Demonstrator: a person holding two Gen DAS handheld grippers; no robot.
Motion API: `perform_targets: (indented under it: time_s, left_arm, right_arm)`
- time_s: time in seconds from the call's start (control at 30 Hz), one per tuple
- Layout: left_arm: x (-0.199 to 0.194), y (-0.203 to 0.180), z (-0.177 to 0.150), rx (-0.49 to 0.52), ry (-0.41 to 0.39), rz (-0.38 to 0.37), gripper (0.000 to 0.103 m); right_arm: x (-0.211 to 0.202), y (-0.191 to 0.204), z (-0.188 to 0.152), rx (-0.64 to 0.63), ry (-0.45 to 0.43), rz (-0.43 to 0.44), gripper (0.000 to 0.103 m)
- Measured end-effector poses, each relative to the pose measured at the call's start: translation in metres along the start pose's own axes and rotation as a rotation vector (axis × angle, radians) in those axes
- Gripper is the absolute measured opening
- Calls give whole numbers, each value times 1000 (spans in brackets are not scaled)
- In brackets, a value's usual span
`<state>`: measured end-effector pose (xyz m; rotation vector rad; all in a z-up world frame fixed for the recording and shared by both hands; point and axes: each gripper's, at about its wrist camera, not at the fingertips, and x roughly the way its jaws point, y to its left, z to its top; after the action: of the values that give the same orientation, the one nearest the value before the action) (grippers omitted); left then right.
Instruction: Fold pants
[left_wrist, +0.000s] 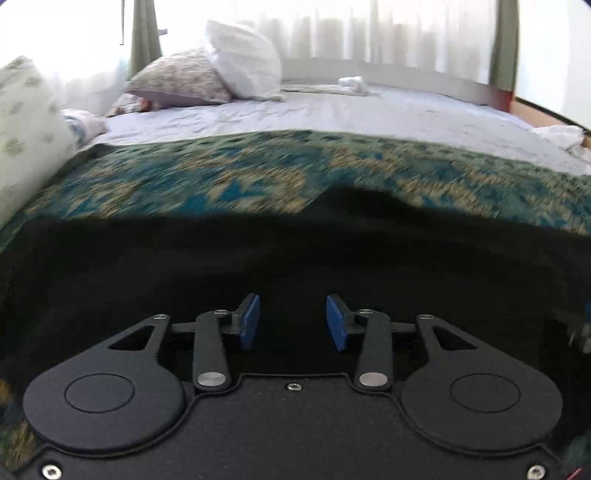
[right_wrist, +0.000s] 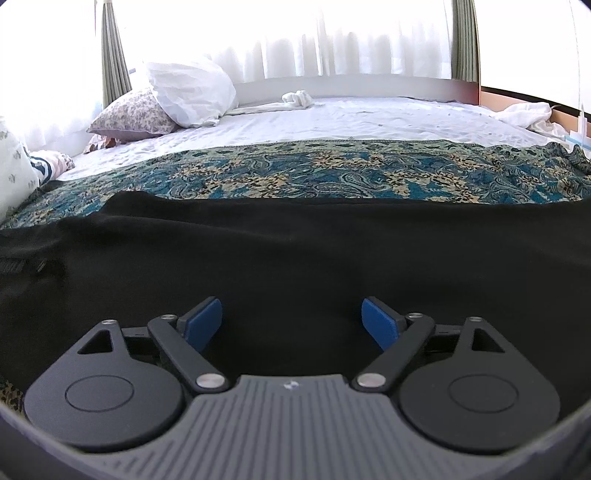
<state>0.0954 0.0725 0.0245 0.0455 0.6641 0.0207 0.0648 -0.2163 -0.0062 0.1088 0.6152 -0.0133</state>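
Just above the black pants (right_wrist: 295, 251), the right gripper (right_wrist: 291, 323) has its blue pads wide apart and empty. The left gripper (left_wrist: 293, 321) is partly open over the same cloth, holding nothing. The pants lie on a patterned teal blanket (right_wrist: 314, 173). Farther, pillows (right_wrist: 188, 92). No writing is readable.

Pants (right_wrist: 295, 251): plain black. Bedspread (right_wrist: 314, 173): teal with cream paisley-floral pattern. Sheet (right_wrist: 332, 118): white. Pillows: one white (right_wrist: 192, 92), one floral grey-lilac (right_wrist: 133, 114). Curtains (right_wrist: 114, 62): grey-green. Gripper pads (right_wrist: 203, 323): blue.
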Motion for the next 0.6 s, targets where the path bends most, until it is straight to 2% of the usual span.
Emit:
perform_targets:
  time_s: [0.07,0.23,0.3,0.37,0.47,0.6]
  left_arm:
    - [-10,4,-13,-4,-27,41,42]
    - [-7,12,-18,-32,-34,63,51]
    - [-5,8,-20,-6,-39,84,52]
    - [-6,5,-21,14,-44,99,52]
    - [-5,6,-22,4,-45,94,53]
    - [-3,3,-22,6,-47,103,56]
  right_arm:
    - [1,0,1,-3,9,1,92]
    - [-4,-10,11,12,53,-4,92]
    - [-7,-20,11,-17,73,-96,92]
    - [-11,-42,10,-8,78,-142,92]
    - [-22,-100,11,102,80,-228,92]
    - [-45,-193,14,265,51,-452,92]
